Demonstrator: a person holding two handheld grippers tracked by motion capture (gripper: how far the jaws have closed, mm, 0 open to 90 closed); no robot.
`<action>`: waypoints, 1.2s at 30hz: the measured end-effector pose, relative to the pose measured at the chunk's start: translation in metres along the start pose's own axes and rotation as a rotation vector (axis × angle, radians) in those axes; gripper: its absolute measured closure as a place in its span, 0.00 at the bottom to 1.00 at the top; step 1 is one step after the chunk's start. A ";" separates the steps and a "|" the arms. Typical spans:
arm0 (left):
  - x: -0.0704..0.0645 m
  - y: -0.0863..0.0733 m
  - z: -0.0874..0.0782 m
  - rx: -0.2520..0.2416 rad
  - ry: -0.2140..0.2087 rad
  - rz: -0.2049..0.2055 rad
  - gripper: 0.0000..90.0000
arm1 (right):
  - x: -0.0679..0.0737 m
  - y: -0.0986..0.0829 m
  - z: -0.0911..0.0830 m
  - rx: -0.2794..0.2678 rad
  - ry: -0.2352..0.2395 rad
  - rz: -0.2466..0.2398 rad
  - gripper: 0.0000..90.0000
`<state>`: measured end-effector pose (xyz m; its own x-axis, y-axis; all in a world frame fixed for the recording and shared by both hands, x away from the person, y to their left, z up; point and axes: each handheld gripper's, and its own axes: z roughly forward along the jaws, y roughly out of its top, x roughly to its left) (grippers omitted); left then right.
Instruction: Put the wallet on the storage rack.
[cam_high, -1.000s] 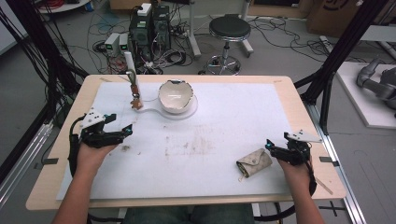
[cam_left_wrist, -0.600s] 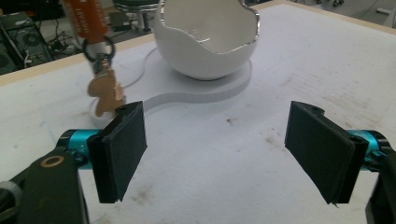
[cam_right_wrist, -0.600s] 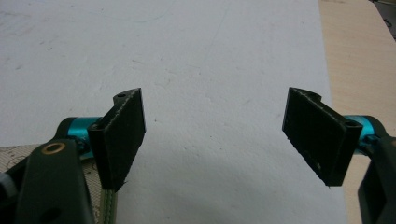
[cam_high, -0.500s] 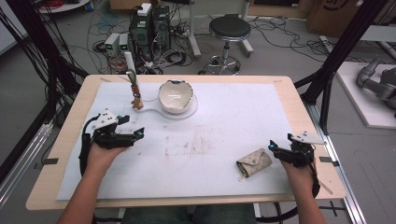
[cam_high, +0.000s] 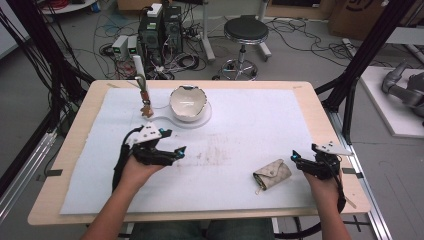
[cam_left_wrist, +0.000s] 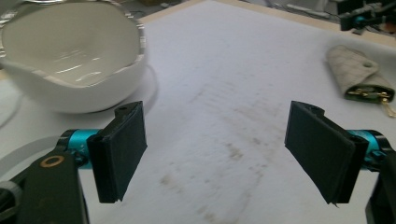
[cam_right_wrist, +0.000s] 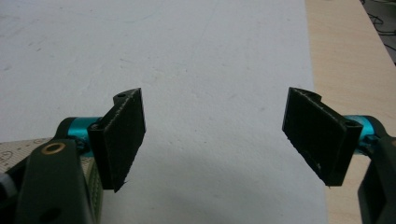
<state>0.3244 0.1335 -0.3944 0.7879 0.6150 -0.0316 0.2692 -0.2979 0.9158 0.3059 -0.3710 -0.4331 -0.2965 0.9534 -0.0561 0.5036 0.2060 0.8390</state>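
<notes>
Left: left gripper (cam_high: 172, 152) held over the white mat (cam_high: 250, 125), jaws wide apart, nothing between them, pointing toward mat centre. In its own view (cam_left_wrist: 217, 154), 2 black jaws spread over a smudged patch of mat (cam_left_wrist: 224, 93), bowl (cam_left_wrist: 70, 56) ahead at upper left, pouch (cam_left_wrist: 357, 72) farther off at upper right.

Far left-centre: white bowl (cam_high: 188, 102) with wavy rim, on the mat near the far edge; just left of it, a thin upright tool (cam_high: 142, 90) with white handle.

Right of centre: beige quilted pouch (cam_high: 272, 174) lying flat on the mat, near the front edge.

Right: right gripper (cam_high: 300, 161) just beside the pouch, not clearly touching. Jaws spread wide in its own view (cam_right_wrist: 215, 140), bare mat between, pouch edge (cam_right_wrist: 93, 182) behind the left jaw.
</notes>
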 end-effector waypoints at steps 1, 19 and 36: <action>-0.004 0.001 0.005 0.004 -0.012 0.005 0.23 | -0.001 0.000 -0.001 -0.001 -0.003 0.001 0.24; -0.100 0.017 0.131 0.127 -0.258 0.086 0.21 | -0.005 -0.005 -0.003 0.005 -0.005 0.011 0.24; -0.140 0.022 0.178 0.199 -0.279 0.133 0.17 | -0.003 -0.004 -0.002 0.004 -0.007 -0.003 0.24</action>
<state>0.3181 -0.0888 -0.4412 0.9365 0.3470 -0.0506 0.2354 -0.5152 0.8241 0.3033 -0.3755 -0.4350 -0.2918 0.9545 -0.0623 0.5062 0.2094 0.8366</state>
